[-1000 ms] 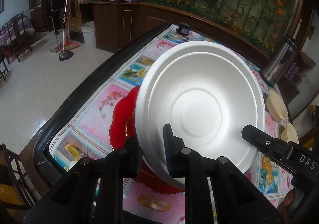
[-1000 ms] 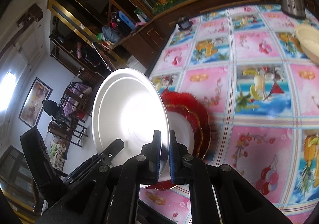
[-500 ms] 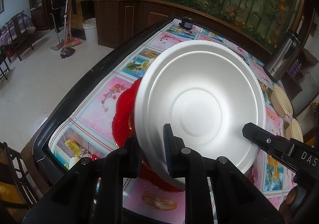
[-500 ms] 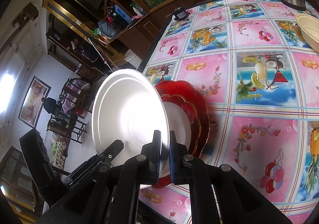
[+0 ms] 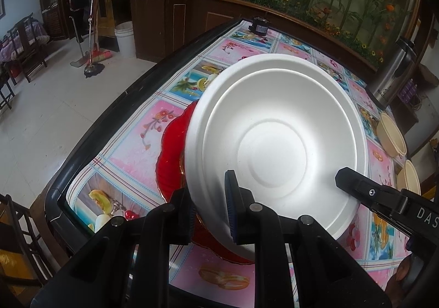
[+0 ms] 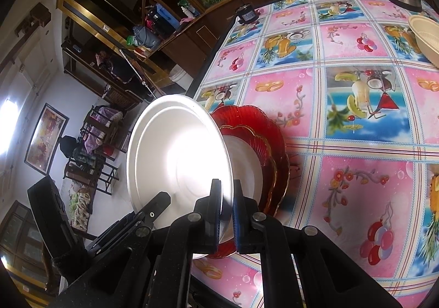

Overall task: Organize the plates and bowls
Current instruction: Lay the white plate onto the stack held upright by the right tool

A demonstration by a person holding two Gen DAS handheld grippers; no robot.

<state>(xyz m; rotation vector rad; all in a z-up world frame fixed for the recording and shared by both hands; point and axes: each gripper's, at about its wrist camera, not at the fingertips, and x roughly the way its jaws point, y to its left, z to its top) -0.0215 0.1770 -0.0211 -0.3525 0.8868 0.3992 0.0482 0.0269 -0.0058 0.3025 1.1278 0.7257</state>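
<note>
The left hand-held gripper [image 5: 210,214] comes in from the near edge and pinches the rim of a big round white foam bowl [image 5: 277,149]. One finger sits inside the bowl and one sits behind it. The right hand-held gripper [image 6: 226,212] pinches the same rim from the other side — its two fingers are almost together, with only the thin white edge between them.

The bowl is tilted up on its side, so its smooth inside with ring marks faces the left camera. It is held up over a stack of red glass plates with wavy edges [image 6: 271,143]. A smaller white dish [image 6: 247,165] lies on top of the red plates. I cannot tell if the bowl touches the stack.

The stack sits near the corner of the worktop [image 6: 356,184] — a cloth with pink and blue fruit squares covers it. Two cream bowls [image 5: 391,138] sit well apart on the far side, near a tall silver flask [image 5: 392,75].
</note>
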